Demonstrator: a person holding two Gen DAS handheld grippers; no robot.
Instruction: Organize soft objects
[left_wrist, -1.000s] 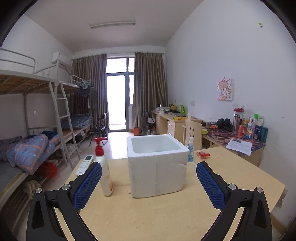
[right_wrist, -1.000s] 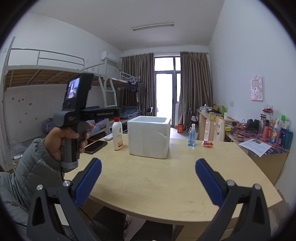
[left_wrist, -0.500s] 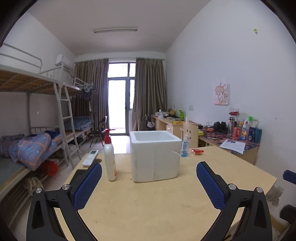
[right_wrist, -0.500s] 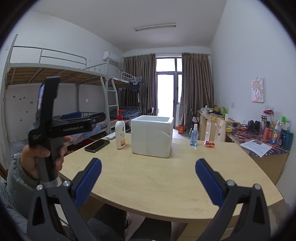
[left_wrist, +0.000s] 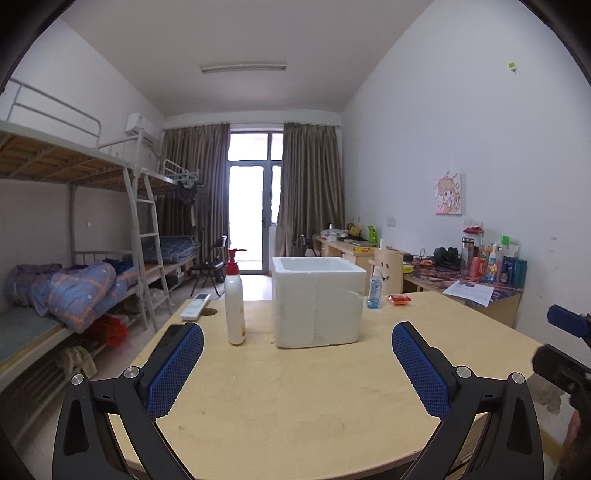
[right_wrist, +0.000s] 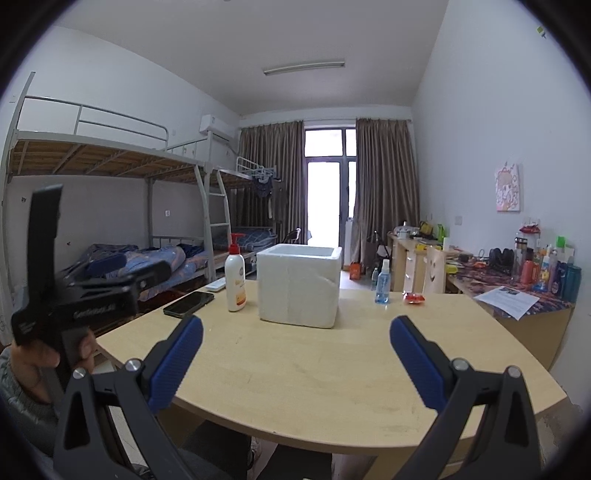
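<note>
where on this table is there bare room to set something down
The widest bare patch is the near half of the table, between the foam box and the near edge. Also bare: the right side beyond the red packet. Crowded: the far left, with lotion bottle, phone and remote.

Black tool (left_wrist: 297, 363), blue ribbed pads (left_wrist: 173, 369)

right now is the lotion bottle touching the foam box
Apart. In the left wrist view a strip of bare table shows between the lotion bottle and the foam box.
</note>
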